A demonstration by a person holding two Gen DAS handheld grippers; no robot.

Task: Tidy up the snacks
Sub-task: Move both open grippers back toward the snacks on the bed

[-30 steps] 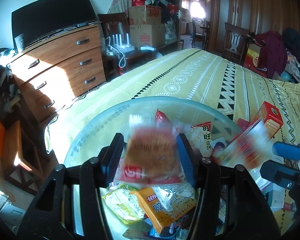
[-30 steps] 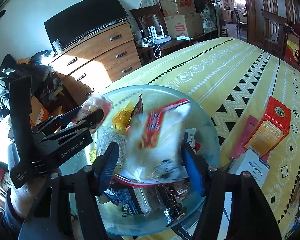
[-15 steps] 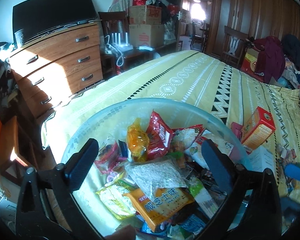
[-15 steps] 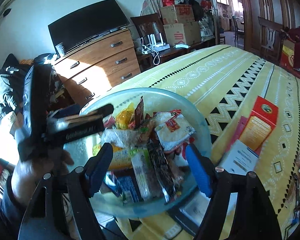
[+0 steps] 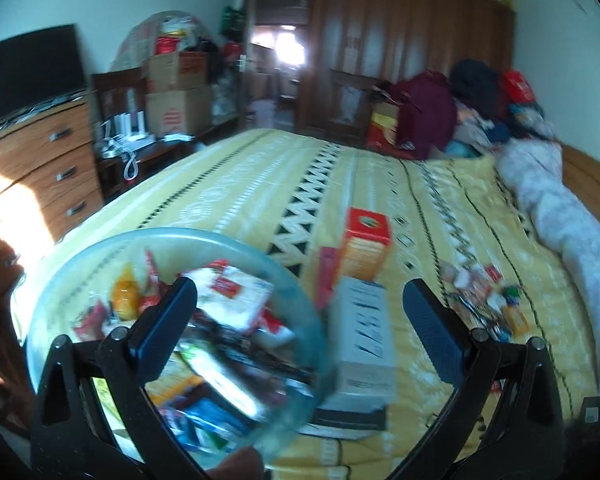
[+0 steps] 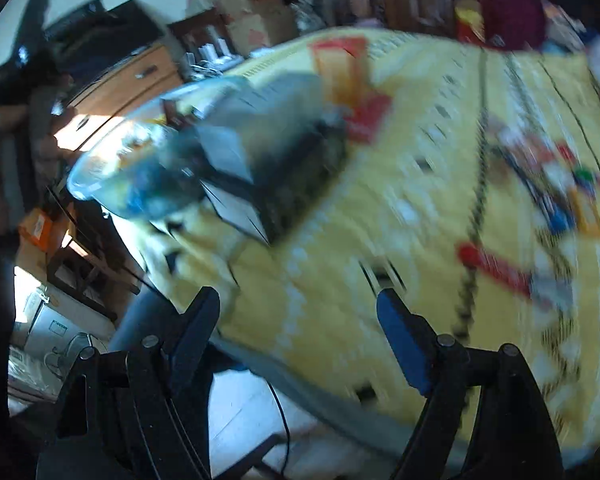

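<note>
1. Though print shows on the packets, we read no writing through the blur in the left wrist view. Left gripper [image 5: 300,308] spread wide, holding nothing, above the clear bowl [image 5: 288,276] heaped with snack packets [image 5: 228,292]. Bowl sits at the near edge of the yellow patterned bedspread [image 5: 260,176]; white box [image 5: 364,336] just beside it, orange box [image 5: 366,246] behind. Loose snacks [image 5: 484,300] lie well apart, to the right. Wooden dresser [image 5: 36,168] at left, wardrobe [image 5: 400,48] behind.
2. Right wrist view heavily blurred; nothing legible. Right gripper [image 6: 298,304] released, empty, over the bed's edge. We make out the bowl [image 6: 140,176] upper left and scattered packets [image 6: 556,184] right.
</note>
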